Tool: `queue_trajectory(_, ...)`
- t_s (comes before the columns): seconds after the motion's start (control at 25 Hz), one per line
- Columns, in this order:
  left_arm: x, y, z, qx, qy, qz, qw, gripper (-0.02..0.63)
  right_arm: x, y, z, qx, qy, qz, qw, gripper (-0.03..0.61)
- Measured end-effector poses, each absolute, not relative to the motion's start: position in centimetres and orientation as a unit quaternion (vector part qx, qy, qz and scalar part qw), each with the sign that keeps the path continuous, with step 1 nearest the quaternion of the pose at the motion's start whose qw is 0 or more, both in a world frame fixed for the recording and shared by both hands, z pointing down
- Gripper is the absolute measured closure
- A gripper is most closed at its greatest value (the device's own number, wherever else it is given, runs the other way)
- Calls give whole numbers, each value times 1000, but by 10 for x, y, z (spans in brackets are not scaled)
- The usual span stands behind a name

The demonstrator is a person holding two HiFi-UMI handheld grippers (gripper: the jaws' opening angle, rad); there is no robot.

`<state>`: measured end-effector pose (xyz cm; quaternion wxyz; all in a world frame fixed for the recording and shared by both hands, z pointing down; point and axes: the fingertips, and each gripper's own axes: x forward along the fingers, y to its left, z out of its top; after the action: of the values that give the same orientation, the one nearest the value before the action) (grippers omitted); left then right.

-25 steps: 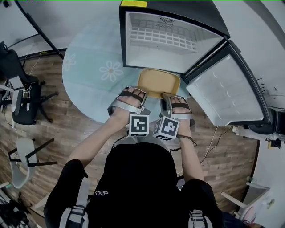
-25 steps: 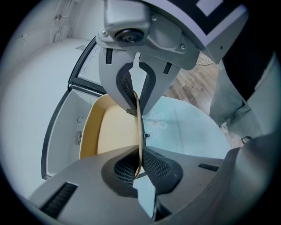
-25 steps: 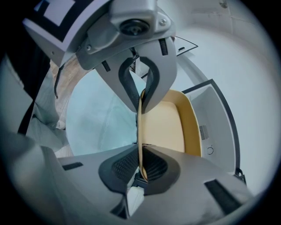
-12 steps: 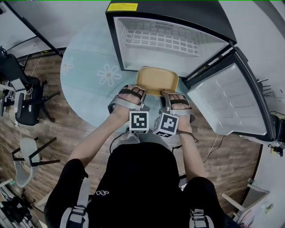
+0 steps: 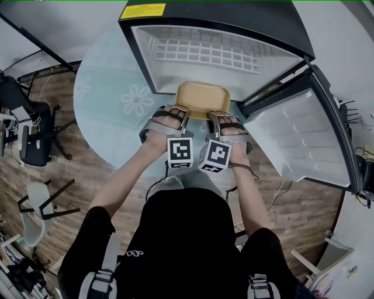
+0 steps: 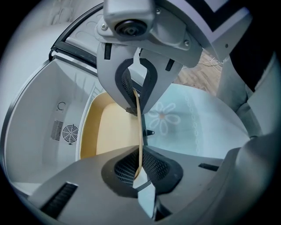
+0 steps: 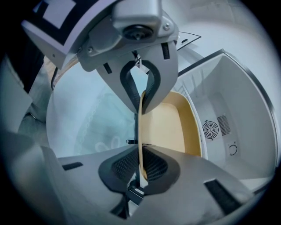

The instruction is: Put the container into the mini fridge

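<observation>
Wooden floor (image 5: 76, 175) and chairs (image 5: 32, 137) lie round the table's (image 5: 111, 111) near edge. Over its flowered glass top, the left gripper (image 5: 180, 110) and right gripper (image 5: 214, 114) pinch the container's (image 5: 201, 96) near rim, jaws almost together. The container is at the fridge's (image 5: 234, 20) open mouth, at the table's far edge, with the door (image 5: 298, 140) swung right.

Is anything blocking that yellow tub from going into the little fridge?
Nothing visible. The mini fridge has its door wide open at the right, and the opening ahead of the container shows only bare white walls and a wire shelf. The left gripper and right gripper each clamp its near rim.
</observation>
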<state>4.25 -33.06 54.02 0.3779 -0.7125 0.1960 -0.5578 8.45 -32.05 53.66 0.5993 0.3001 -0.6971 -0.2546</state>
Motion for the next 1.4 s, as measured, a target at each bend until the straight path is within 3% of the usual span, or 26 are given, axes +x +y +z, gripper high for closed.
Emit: queue_trajectory(1.4, 63, -435, 606, -711, 211, -580, 337, 583, 107, -426, 602, 263, -711, -212, 617, 561)
